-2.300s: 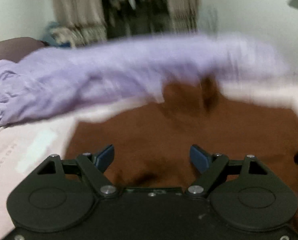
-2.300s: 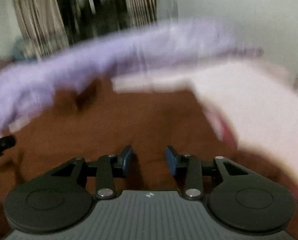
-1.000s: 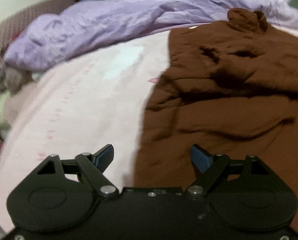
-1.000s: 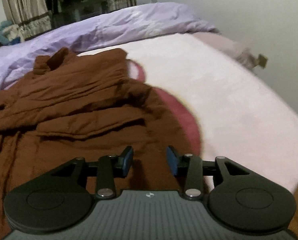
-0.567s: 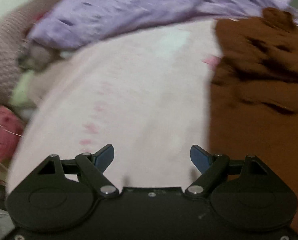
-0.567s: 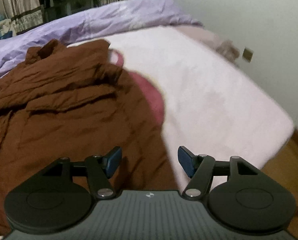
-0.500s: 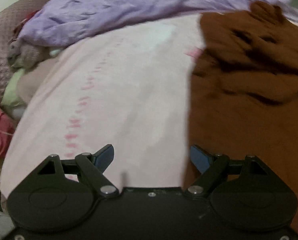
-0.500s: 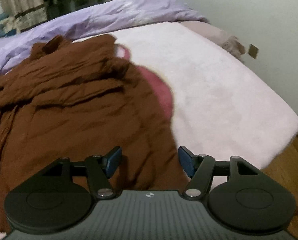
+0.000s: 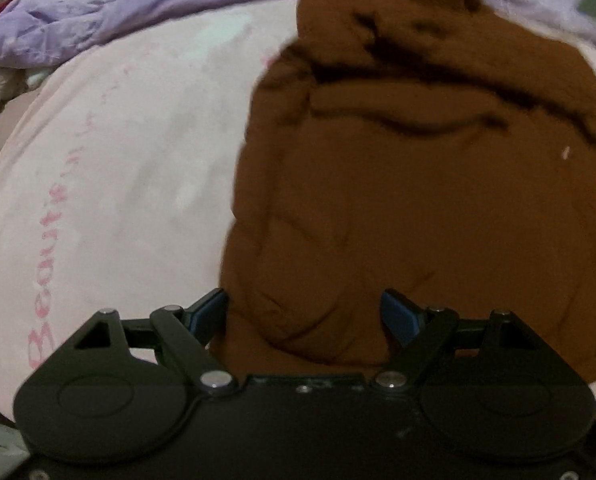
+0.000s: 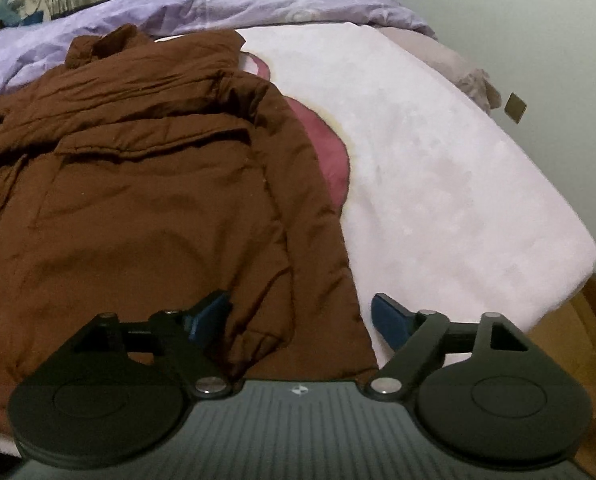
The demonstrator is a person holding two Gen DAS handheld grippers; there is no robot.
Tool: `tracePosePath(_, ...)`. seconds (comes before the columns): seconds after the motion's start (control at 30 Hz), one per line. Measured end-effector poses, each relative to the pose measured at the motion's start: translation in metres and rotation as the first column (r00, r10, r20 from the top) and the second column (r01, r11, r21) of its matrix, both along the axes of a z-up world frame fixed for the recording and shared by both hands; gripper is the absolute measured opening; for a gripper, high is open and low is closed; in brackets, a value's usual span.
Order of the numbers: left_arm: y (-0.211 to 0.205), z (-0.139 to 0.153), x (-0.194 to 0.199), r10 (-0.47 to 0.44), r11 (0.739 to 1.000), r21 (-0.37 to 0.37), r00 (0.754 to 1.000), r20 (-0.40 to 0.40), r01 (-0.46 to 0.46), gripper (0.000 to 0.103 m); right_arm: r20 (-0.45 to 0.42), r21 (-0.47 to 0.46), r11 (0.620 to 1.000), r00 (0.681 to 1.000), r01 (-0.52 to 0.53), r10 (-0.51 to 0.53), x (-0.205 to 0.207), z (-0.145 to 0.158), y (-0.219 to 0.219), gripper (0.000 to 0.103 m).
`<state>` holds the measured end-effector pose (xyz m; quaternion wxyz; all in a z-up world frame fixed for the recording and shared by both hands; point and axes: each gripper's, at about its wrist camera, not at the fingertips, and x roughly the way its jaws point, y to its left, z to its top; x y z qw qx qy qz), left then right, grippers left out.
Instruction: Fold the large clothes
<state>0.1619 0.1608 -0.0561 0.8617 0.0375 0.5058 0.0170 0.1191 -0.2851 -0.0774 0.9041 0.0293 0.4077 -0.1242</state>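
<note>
A large brown jacket (image 9: 418, 184) lies spread on the pale pink bed (image 9: 117, 168), collar at the far end. In the right wrist view the jacket (image 10: 145, 184) fills the left half, a sleeve folded across its chest and a cuff near my fingers. My left gripper (image 9: 304, 314) is open and empty over the jacket's near left hem corner. My right gripper (image 10: 300, 316) is open and empty over the jacket's near right hem edge.
A lilac duvet (image 10: 225, 4) is bunched along the far side of the bed, also in the left wrist view (image 9: 137, 4). A dark pink patch (image 10: 330, 152) shows beside the jacket. The bed's right corner (image 10: 570, 264) drops to a wooden floor (image 10: 578, 344).
Both grippers have come down toward the near hem of the jacket. The left swung right, back over the brown cloth. The right gripper's jaws opened wider.
</note>
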Motion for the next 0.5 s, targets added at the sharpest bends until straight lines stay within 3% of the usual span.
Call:
tracePosePath(0.13, 0.013, 0.000, -0.008, 0.079, 0.995, -0.063, 0.996, 0.029, -0.077, 0.088, -0.008, 0.061, 0.998, 1.000, -0.013, 0.014, -0.002, 0.000, -0.012, 0.099)
tracePosePath(0.27, 0.037, 0.000, -0.016, 0.109, 0.989, -0.105, 0.994, 0.030, -0.105, 0.089, -0.019, 0.054, 0.998, 0.999, -0.043, 0.044, -0.017, 0.008, -0.016, 0.099)
tracePosePath(0.37, 0.053, -0.002, -0.018, 0.128, 0.976, -0.177, 0.992, 0.007, -0.125, 0.089, -0.026, 0.056, 0.996, 0.997, -0.070, 0.071, -0.024, 0.007, -0.015, 0.099)
tracePosePath(0.5, 0.040, -0.002, -0.016, 0.049, 0.990, -0.132, 0.999, 0.018, -0.046, 0.087, 0.003, 0.105, 0.992, 0.998, -0.069, 0.069, -0.022, -0.001, -0.014, 0.101)
